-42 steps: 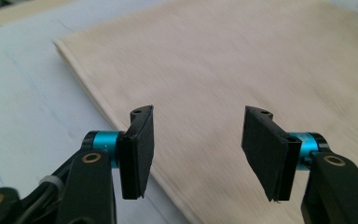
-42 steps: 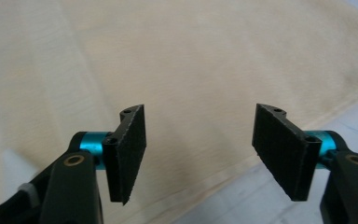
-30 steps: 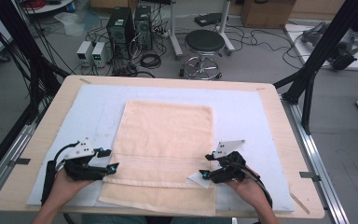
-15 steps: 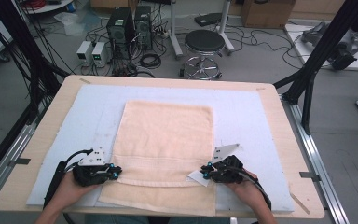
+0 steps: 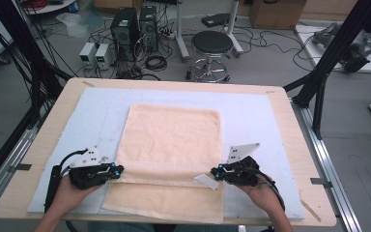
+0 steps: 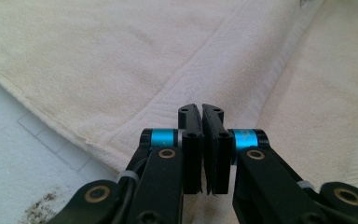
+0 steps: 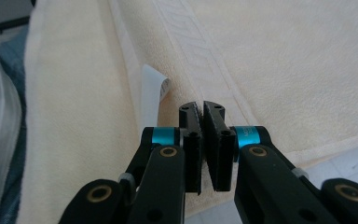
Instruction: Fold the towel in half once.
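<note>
A cream towel (image 5: 174, 135) lies flat on the pale blue mat (image 5: 251, 116), with a raised crease across its near part. My left gripper (image 5: 121, 169) is at the towel's left edge on that crease, and its jaws have just been closing. In the left gripper view the left gripper (image 6: 200, 108) stands shut on the towel (image 6: 98, 60) at its woven band. My right gripper (image 5: 212, 170) is at the right edge beside a white label (image 5: 206, 181), and its jaws have also just been closing. The right gripper (image 7: 200, 106) pinches the towel (image 7: 284, 60) near the label (image 7: 151, 88).
The mat covers a wooden table (image 5: 290, 125) with a metal rail (image 5: 328, 164) along its right side. Beyond the far edge stand a black stool (image 5: 212, 48), computer cases (image 5: 125, 26) and floor cables. A dark frame post (image 5: 328, 58) rises at the right.
Both pairs of jaws stood apart a second ago and are now shut at the towel's side edges. Both hands have shifted slightly inward and settled lower on the cloth.
</note>
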A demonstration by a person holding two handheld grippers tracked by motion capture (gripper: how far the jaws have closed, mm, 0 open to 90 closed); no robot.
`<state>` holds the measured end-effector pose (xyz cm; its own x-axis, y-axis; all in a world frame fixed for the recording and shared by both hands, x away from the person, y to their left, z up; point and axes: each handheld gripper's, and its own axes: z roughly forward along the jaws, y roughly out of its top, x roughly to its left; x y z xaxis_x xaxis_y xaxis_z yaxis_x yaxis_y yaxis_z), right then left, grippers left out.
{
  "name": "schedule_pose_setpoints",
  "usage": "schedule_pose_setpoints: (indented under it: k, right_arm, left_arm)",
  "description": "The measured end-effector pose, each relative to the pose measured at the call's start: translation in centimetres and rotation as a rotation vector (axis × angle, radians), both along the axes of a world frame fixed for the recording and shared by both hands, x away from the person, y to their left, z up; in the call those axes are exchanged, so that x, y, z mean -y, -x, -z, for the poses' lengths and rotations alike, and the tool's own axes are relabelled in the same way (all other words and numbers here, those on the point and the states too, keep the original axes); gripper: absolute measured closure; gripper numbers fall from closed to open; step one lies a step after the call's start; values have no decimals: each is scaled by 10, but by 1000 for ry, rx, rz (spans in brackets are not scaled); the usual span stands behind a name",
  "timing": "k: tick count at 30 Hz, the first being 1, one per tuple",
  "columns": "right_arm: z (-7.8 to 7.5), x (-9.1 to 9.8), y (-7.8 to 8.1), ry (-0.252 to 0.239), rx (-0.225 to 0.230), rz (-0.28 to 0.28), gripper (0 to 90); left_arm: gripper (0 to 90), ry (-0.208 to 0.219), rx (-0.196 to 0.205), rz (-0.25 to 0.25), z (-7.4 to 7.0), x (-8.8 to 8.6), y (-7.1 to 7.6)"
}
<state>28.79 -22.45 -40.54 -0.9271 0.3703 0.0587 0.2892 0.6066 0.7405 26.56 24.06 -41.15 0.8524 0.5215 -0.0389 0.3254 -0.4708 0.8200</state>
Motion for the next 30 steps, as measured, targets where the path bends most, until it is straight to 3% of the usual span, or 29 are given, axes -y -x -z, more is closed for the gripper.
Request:
schedule_pose_setpoints:
  k: [7, 11, 15, 20, 22, 23, 26, 30]
  right_arm:
    - [-22, 6, 8, 0, 30, -5, 864]
    - [-38, 8, 21, -3, 46, -31, 863]
    - [-47, 8, 40, -13, 44, -62, 863]
    - [-43, 3, 66, -2, 13, -127, 849]
    - [-38, 4, 70, -7, -10, -136, 746]
    - [-34, 5, 70, -4, -20, -129, 733]
    - [-23, 6, 65, 7, -42, -103, 674]
    - [-13, 1, 55, 8, -31, -75, 634]
  left_arm:
    - [862, 2, 25, 5, -18, 5, 3]
    - [862, 5, 38, 25, -29, 4, 14]
    - [861, 9, 27, 35, -30, 0, 32]
    - [844, 16, -17, 74, -21, -7, 56]
    - [707, 13, -33, 62, -16, -8, 61]
    - [639, 3, -36, 53, -14, -9, 61]
    - [608, -16, -42, 28, -9, -10, 55]
    - [574, -18, -30, 5, -5, -6, 40]
